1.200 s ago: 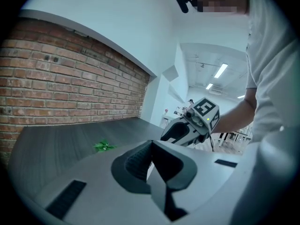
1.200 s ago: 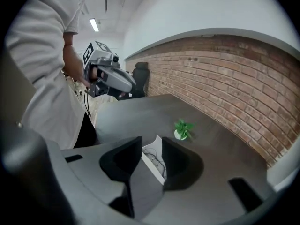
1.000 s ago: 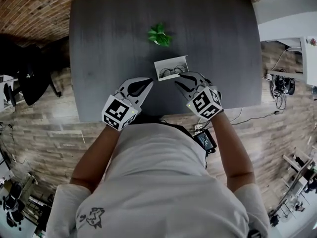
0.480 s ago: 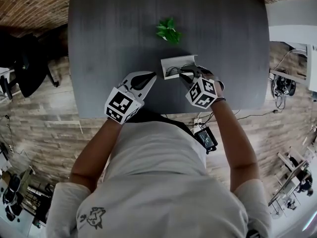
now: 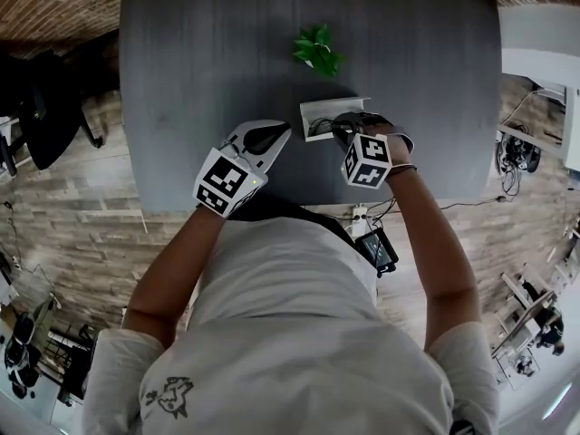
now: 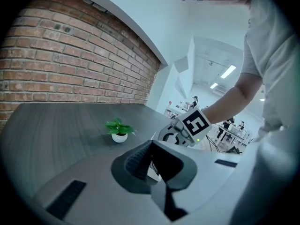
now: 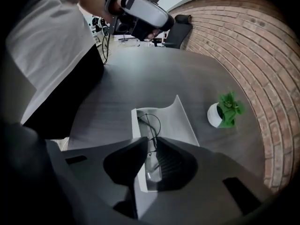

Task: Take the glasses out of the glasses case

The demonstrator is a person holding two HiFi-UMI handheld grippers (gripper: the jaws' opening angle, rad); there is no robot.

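right claw (image 7: 151, 142) was narrow, its tips pinched on the thin frame of the glasses (image 7: 149, 122), which lay inside the open white case (image 7: 183, 122). you held your left claw (image 6: 151, 145) closed with tips together and nothing in it, over the near part of the table (image 5: 199, 53), just left of the case. the table was dark grey, and a small potted plant (image 5: 317, 51) stood beyond the case, apart from it. a brick wall (image 6: 61, 64) ran along the table's far side, wood planks covered the floor (image 5: 63, 207), and a black chair (image 5: 41, 107) stood off the table's left end. a second earlier your right claw was spread wide, just short of the case; since then you had brought it over the case and narrowed it. your left claw had barely shifted.
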